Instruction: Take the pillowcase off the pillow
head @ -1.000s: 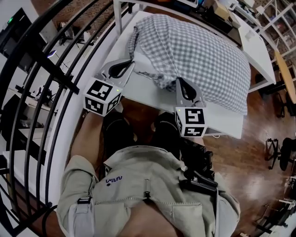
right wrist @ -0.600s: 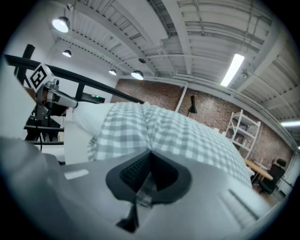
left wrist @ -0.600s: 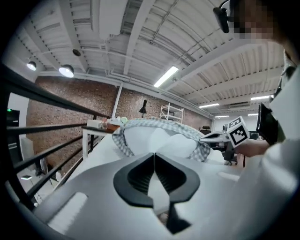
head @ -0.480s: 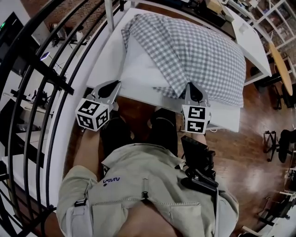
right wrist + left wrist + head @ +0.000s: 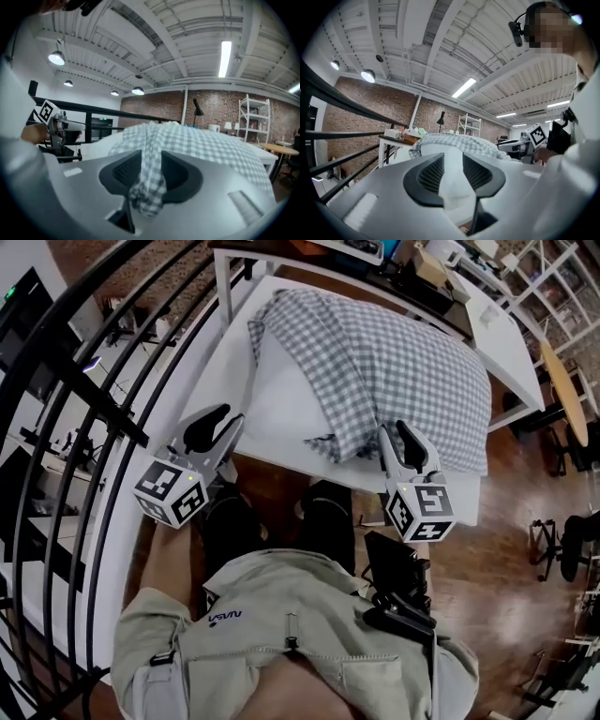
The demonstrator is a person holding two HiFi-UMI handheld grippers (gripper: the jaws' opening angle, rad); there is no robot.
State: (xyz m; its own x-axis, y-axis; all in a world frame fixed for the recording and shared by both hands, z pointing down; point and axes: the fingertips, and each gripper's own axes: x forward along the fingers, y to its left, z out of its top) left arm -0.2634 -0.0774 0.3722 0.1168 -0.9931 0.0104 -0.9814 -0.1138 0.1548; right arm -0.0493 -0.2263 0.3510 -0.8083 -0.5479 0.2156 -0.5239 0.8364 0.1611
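from the head view: on the white table (image 5: 502, 329), checked pillowcase (image 5: 394, 352) covering the far and right parts of the white pillow (image 5: 281, 404), bare on the near left. left gripper (image 5: 212, 420) at the table's near edge by the bare corner; right gripper (image 5: 401, 439) at the pillowcase's near hem. black railing (image 5: 84, 399) to the left.

from the left gripper view: jaws apart, just been opening, white pillow cloth in the gap between them, not pinched.

from the right gripper view: jaws likewise apart, just been opening, a loose fold of checked cloth hanging between them.
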